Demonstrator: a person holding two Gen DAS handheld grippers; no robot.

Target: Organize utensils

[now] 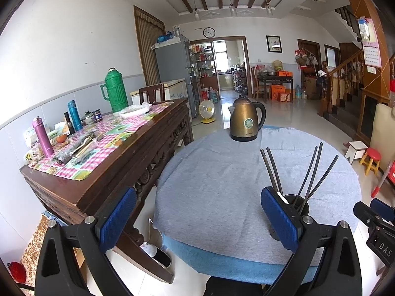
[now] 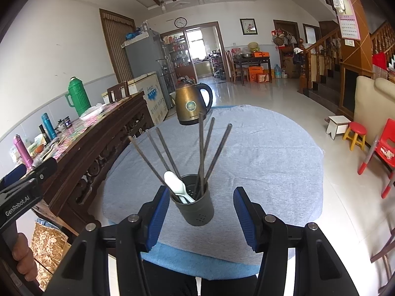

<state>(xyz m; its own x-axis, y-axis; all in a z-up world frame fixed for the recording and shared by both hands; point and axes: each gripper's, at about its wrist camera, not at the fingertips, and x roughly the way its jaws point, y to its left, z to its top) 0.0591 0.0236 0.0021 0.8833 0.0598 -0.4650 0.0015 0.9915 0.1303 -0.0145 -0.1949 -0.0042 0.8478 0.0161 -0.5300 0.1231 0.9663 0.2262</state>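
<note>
A dark grey utensil cup (image 2: 196,207) stands upright near the front of the round table with the grey cloth (image 2: 259,153). It holds several dark chopsticks (image 2: 202,148) and a white spoon (image 2: 175,185). My right gripper (image 2: 201,215) is open, its blue pads on either side of the cup, not touching. In the left wrist view the cup (image 1: 300,204) shows just behind the right pad, with its chopsticks (image 1: 311,172). My left gripper (image 1: 200,218) is open and empty, to the left of the cup above the cloth.
A bronze kettle (image 2: 191,103) stands at the table's far edge. A long wooden sideboard (image 1: 103,162) with flasks and clutter runs along the left. A red stool (image 2: 355,133) and a red chair (image 2: 381,153) stand on the right.
</note>
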